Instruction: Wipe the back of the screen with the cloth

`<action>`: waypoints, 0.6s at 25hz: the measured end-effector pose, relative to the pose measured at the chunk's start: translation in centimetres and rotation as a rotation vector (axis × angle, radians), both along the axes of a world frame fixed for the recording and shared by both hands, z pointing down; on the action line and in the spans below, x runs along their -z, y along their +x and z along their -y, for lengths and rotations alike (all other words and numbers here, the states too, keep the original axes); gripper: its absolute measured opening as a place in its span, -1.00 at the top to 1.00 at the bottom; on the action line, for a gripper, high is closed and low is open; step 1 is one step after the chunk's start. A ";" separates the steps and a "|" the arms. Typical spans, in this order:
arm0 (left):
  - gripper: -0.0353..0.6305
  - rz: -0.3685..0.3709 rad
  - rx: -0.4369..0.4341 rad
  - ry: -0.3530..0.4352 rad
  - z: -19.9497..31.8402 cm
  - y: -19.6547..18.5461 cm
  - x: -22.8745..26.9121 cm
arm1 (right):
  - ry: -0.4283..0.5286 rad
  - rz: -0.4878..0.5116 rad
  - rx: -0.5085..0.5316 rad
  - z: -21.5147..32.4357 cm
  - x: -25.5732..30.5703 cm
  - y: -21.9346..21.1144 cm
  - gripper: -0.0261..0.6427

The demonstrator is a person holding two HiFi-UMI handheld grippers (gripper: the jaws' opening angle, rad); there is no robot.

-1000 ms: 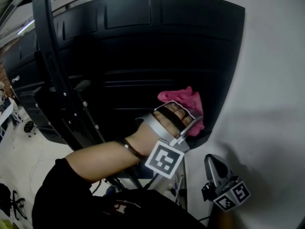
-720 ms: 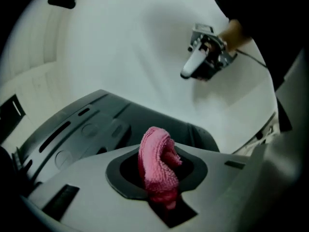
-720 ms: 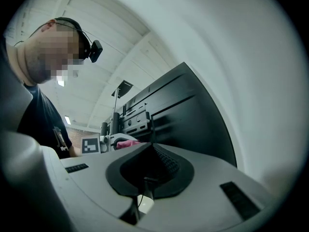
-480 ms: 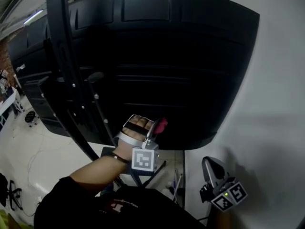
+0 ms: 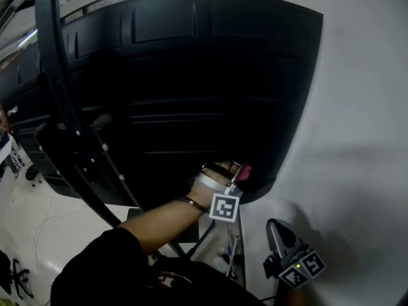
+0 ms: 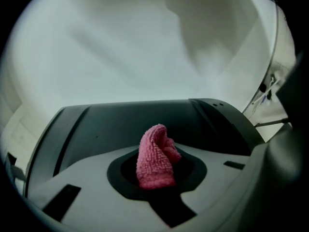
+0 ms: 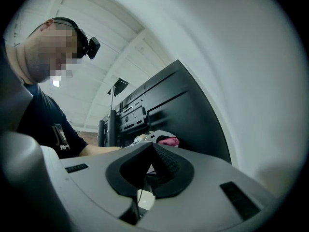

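The black back of the screen (image 5: 191,75) fills nearly everything above and to the left of the left claw (image 5: 233,174). The white wall (image 5: 363,139) lies to that claw's right, and the dark bars of the stand (image 5: 70,126) are well off to its left. The wipe looks under way rather than finished. The pink cloth (image 5: 244,170), clamped as a bunched tuft between the left claw's jaws, sits at the panel's lower right corner, right at its bottom edge. No view shows dust or streaks, so I cannot tell how much of the wide surface above has been covered; much of it may be left. The forearm (image 5: 159,218) reaches up from below and left of the claw, wrist straight, with the marker cube (image 5: 224,207) just beneath the hand. The right claw (image 5: 276,227) hangs low, below and right of the left one, near the wall, its jaws together on nothing.
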State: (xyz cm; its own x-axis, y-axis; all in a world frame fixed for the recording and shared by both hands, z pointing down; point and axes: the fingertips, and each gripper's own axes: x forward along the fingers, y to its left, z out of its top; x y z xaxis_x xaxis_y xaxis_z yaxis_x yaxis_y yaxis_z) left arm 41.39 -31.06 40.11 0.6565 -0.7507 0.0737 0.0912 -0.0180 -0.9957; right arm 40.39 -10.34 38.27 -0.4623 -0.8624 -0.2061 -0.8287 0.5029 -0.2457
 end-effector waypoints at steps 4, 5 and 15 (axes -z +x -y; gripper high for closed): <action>0.68 0.010 -0.051 -0.030 -0.7 6.2 -1.6 | -0.046 0.033 -0.067 -2.0 -0.9 1.1 0.90; 0.68 0.058 -0.045 -0.039 -0.7 7.5 -2.5 | -0.059 0.035 -0.083 -2.4 -1.2 1.3 0.90; 0.68 -0.039 0.047 -0.314 -1.7 -8.4 -7.1 | -0.086 0.018 -0.091 0.7 -2.5 2.7 0.90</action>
